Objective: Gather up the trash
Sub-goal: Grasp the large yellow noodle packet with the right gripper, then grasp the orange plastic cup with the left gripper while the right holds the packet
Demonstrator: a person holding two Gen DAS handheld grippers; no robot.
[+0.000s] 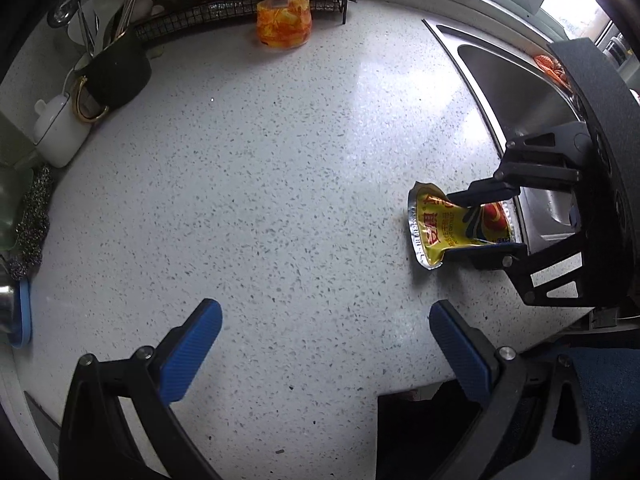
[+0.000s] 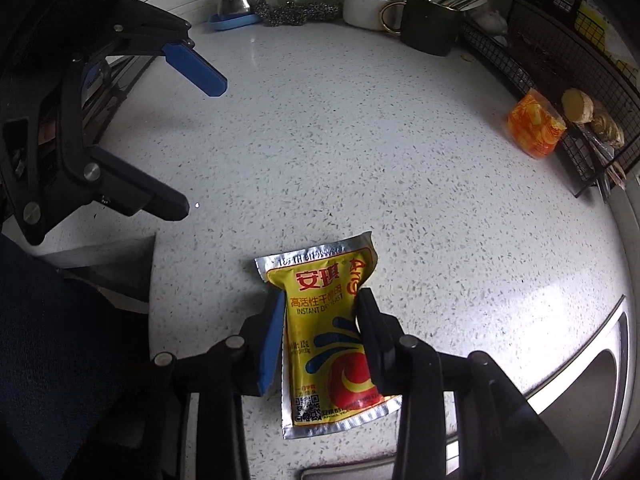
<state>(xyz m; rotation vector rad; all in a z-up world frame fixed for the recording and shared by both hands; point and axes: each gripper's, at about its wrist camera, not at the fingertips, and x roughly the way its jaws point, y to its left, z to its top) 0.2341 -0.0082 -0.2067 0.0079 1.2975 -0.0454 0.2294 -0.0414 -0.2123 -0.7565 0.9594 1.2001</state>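
Yellow foil catches the eye first: the yeast sachet (image 2: pixel 332 344) sits squarely between the fingers of your right gripper (image 2: pixel 320 300), its silver-edged top sticking out past the fingertips and its sealed bottom edge lying back toward the gripper body. Your blue pad (image 2: pixel 272 344) presses one long side of the packet and the black finger bears on the other, so the foil buckles inward at the waist; your claw is clamped on the sachet. From your left wrist view the same packet (image 1: pixel 444 224) shows pinched and flared at its free end, close to the edge of the steel sink (image 1: pixel 500 76), over the speckled white countertop (image 1: pixel 260 160); whether it still touches the stone you cannot tell. Your left gripper (image 1: pixel 326 320) hangs over bare counter with its blue pads (image 1: pixel 192 352) spread wide apart and nothing between them, well to the side of the sachet. Farther along the counter an orange wrapped block (image 1: pixel 284 20) stands just in front of the black wire rack (image 1: pixel 224 12), well apart from both grippers. A dark mug holding utensils (image 1: pixel 116 68) and a white lidded pot (image 1: pixel 60 128) stand near the counter's far edge.
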